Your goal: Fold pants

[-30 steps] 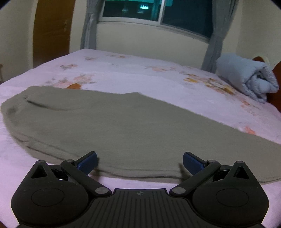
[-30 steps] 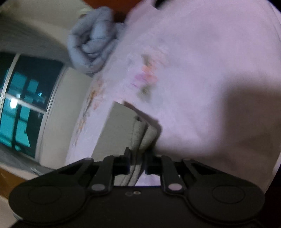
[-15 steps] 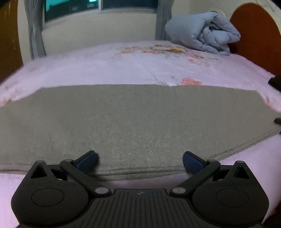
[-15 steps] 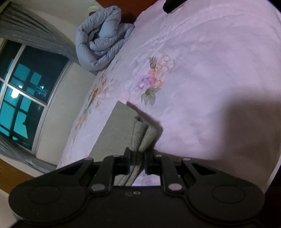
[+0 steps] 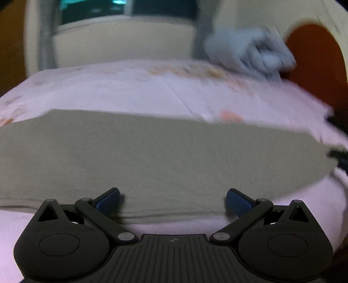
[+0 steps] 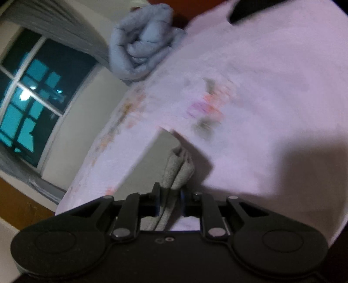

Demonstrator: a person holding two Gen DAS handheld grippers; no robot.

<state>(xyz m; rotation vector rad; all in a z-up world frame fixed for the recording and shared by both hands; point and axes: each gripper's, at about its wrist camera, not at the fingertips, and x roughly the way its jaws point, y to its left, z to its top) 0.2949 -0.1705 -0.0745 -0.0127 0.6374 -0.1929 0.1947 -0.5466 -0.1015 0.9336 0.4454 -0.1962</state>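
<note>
Olive-grey pants lie flat across the pink floral bed sheet, legs stacked one on the other. My left gripper is open and empty, its blue pads over the near edge of the pants. My right gripper is shut on the bunched end of the pants, which stick up between its jaws. The right gripper shows as a dark shape at the right edge of the left wrist view.
A rolled light-blue duvet lies at the head of the bed by a brown headboard. A window with grey curtains is behind the bed. A dark object sits on the far sheet.
The left gripper swung right along the pants, then closer to their near edge, staying open. The right gripper kept its hold on the pants end and shifted slightly.
</note>
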